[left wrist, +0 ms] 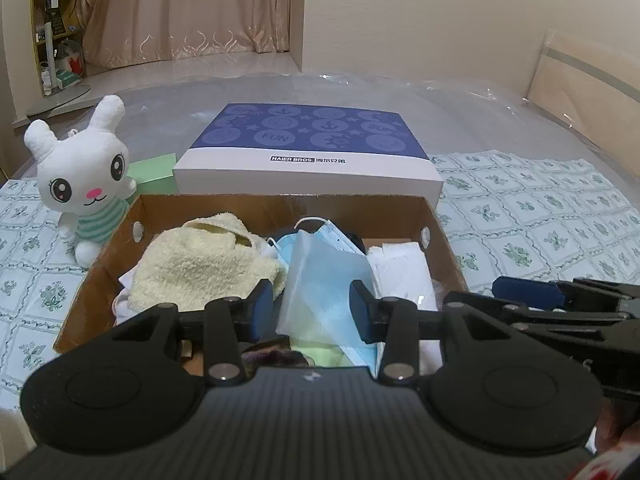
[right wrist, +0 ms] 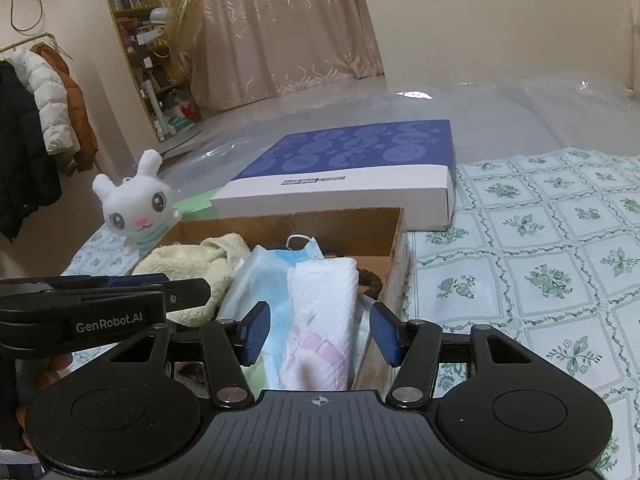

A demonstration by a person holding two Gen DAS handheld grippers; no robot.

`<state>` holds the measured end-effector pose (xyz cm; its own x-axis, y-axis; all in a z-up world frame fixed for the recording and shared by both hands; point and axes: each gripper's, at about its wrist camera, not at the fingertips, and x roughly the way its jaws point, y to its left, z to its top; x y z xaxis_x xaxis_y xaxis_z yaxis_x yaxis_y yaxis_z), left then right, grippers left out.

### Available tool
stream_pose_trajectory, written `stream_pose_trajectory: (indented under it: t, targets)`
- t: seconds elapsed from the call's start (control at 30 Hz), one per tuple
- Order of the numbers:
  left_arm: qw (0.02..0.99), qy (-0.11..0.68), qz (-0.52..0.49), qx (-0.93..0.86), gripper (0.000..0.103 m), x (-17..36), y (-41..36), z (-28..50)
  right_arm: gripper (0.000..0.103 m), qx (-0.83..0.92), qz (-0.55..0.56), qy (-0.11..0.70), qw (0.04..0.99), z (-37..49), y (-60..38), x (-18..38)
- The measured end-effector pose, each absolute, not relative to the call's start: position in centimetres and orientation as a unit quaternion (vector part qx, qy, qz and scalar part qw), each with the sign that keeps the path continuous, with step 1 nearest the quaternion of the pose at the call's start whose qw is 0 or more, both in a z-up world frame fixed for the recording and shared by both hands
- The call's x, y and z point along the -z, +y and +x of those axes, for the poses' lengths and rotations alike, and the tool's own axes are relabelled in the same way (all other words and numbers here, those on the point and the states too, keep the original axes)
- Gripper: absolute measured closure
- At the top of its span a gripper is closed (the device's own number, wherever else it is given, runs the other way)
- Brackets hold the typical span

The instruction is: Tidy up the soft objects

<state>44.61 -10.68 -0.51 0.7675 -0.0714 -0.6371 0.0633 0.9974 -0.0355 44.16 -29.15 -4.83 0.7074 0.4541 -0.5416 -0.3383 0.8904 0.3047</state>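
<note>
My left claw point(left wrist: 314, 308) hangs part-open around the pale blue face mask point(left wrist: 320, 276) in the brown cardboard box point(left wrist: 100, 280), not pinching; my right claw point(right wrist: 318, 334) stands wider, empty, over the white folded cloth point(right wrist: 320, 320). Closing now could snag the neighbouring cream fleece towel point(left wrist: 200, 264).

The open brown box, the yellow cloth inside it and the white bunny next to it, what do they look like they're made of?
Open brown box: probably corrugated cardboard, matte, with raw cut edges and punched holes.
Yellow cloth: seemingly terry or fleece, with a nubby, looped, dull surface.
White bunny: plush fabric with a short fuzzy pile; its eyes look glossy, either stitched or plastic, and the striped shirt looks knitted.
</note>
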Motion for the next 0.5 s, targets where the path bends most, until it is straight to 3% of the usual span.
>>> stream_pose_trajectory:
  t: [0.5]
  targets:
    - [0.942,0.331,-0.014,0.057,0.062,-2.7,-10.4,38.2,0.047,-0.222,0.116,0.303,0.919,39.1,-30.0,1.9]
